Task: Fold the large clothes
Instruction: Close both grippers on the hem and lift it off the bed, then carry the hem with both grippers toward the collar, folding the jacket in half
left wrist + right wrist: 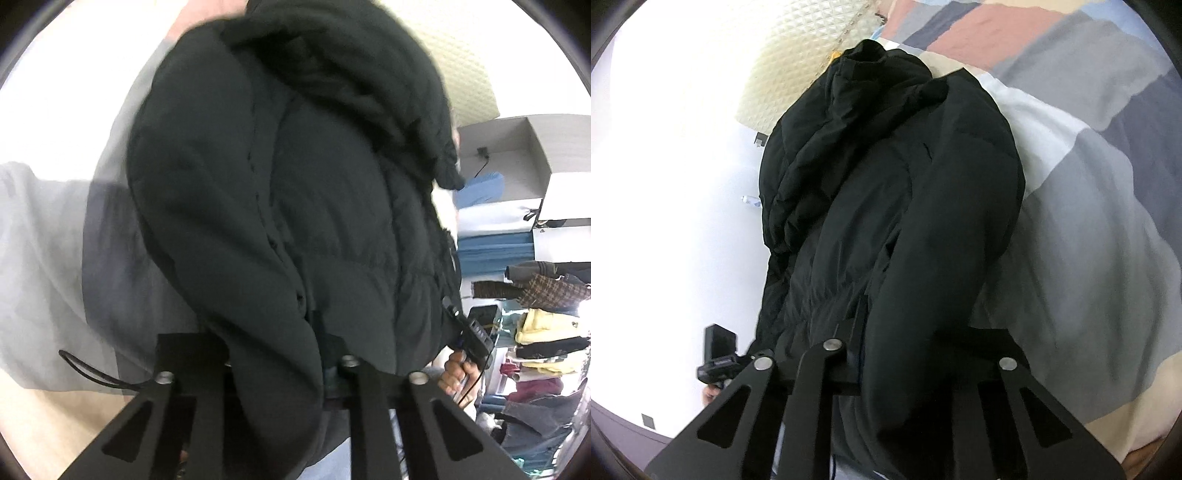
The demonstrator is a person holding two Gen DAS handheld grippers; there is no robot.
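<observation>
A black puffer jacket with a hood fills the middle of the left wrist view and hangs over the bed. Its lower edge runs down between the fingers of my left gripper, which is shut on the fabric; the pads are hidden under it. In the right wrist view the same jacket droops over my right gripper, shut on a thick fold of it. Each gripper's black body shows in the other view, held by a hand, to the right and at lower left.
Under the jacket lies a bed cover in grey, white, navy and pink patches. A cream quilted headboard stands behind. On the right are a white box, blue cloth and shelves of piled clothes.
</observation>
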